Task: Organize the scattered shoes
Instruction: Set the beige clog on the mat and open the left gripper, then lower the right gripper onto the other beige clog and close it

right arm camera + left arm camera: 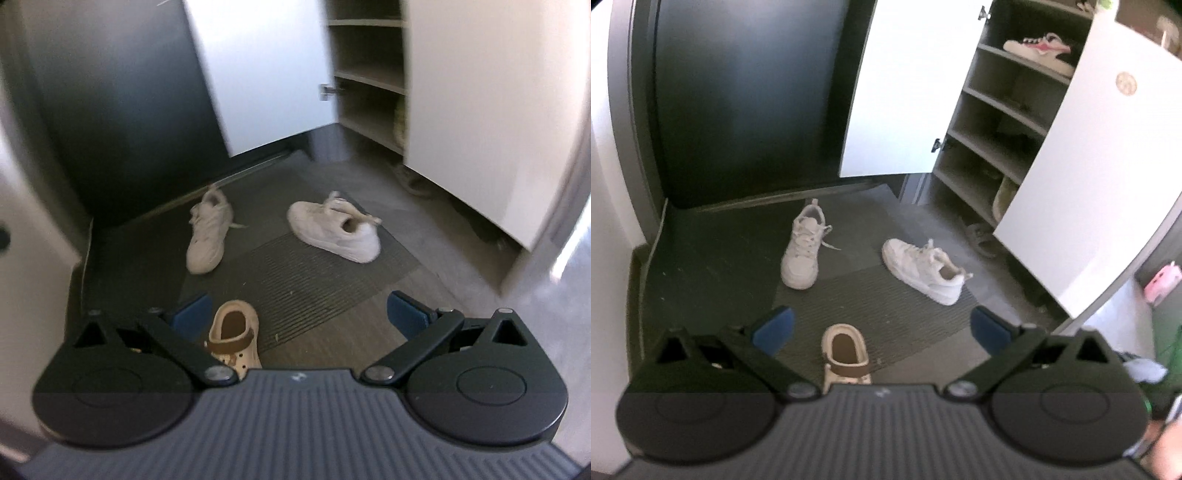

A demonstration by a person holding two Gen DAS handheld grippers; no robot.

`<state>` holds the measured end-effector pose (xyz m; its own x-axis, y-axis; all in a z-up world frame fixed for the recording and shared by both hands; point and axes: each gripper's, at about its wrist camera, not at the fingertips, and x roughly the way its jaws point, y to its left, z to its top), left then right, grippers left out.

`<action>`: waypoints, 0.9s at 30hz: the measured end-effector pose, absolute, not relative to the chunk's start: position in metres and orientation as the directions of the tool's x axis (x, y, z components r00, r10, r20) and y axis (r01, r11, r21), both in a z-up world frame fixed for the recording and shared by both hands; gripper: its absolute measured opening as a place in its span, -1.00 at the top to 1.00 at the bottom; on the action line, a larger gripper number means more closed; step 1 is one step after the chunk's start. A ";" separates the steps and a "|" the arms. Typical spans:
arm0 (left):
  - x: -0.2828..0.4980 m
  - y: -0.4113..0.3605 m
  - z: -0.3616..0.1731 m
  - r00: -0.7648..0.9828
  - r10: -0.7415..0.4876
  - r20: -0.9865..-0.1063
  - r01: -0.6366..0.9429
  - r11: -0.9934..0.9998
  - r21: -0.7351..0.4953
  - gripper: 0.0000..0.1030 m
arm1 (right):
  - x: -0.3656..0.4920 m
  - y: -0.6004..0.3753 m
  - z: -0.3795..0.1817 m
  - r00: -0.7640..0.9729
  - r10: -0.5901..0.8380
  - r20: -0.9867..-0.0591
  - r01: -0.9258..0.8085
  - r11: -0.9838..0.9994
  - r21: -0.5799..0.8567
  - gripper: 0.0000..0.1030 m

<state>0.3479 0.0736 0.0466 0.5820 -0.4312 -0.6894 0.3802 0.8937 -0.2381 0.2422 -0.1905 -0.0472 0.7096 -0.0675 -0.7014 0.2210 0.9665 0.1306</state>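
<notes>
Tools point(882, 326) point(301, 314) wide apart, 2 sneakers point(801, 251) point(925, 269), clog point(846, 352)

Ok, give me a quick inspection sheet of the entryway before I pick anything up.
Surface: grey ribbed mat on the floor.
Job's things: two white sneakers lying apart on the mat; a beige clog nearest the tongs.
Clutter: a slipper under the open shoe cabinet; a pink-and-white sneaker on an upper shelf.
Tongs: left tongs open, empty; right tongs open, empty.
Cables: nothing seen.
Surroundings: dark door; both white cabinet doors open.
</notes>
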 end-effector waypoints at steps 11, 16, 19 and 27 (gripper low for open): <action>0.319 0.098 0.076 0.640 -0.425 -0.641 0.405 0.895 -0.189 -0.99 | 0.273 -0.089 -0.100 0.662 0.050 -0.748 -0.517 0.753 -0.407 -1.00; 0.305 0.101 0.084 0.722 -0.364 -0.588 0.420 0.906 -0.045 -0.99 | 0.282 -0.053 -0.165 0.584 0.094 -0.806 -0.748 0.449 -0.489 -1.00; 0.306 0.103 0.082 0.741 -0.348 -0.575 0.410 0.912 -0.024 -0.99 | 0.289 -0.036 -0.214 0.539 0.058 -0.840 -0.825 0.241 -0.512 -1.00; 0.332 0.095 0.071 0.751 -0.293 -0.591 0.355 0.935 -0.013 -0.99 | 0.318 -0.037 -0.332 0.590 -0.078 -0.803 -0.778 -0.320 -0.541 -1.00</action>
